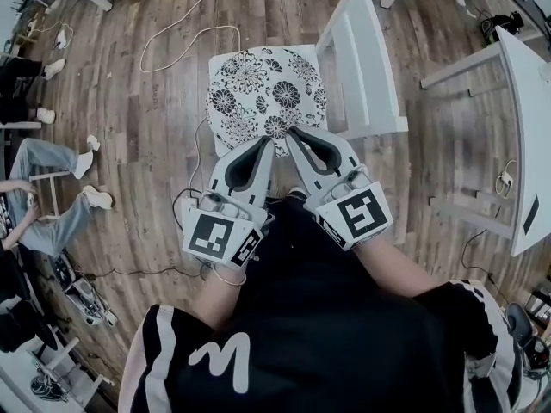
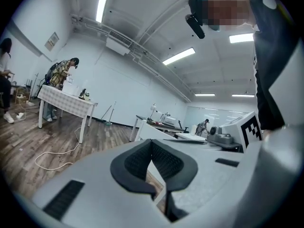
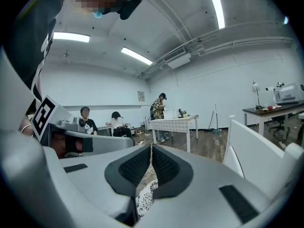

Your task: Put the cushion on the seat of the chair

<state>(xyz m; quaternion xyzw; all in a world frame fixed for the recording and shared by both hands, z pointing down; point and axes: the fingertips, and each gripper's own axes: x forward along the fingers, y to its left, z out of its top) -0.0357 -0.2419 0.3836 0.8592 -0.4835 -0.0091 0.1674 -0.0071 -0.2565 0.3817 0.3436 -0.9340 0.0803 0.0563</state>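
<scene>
The floral cushion [image 1: 263, 93] lies flat on the seat of the white chair [image 1: 370, 67]. It covers nearly the whole seat, with only a sliver of white showing at the far corner away from the backrest, and the backrest stands along one of its sides. By the pictures, the placing itself looks done. The left gripper [image 1: 267, 143] and the right gripper [image 1: 294, 132] sit side by side over the front edge of the chair, on the person's side. Their tips overlap the near rim of the cushion in the head view, and whether they touch the fabric cannot be told from there. In its own view each pair of jaws is pressed together with nothing caught between the pads. The right gripper view shows a strip of the cushion's pattern [image 3: 145, 198] lying below the jaws rather than in them. Little seems left, perhaps just drawing both tools clear of the chair and checking that the cushion sits square.
</scene>
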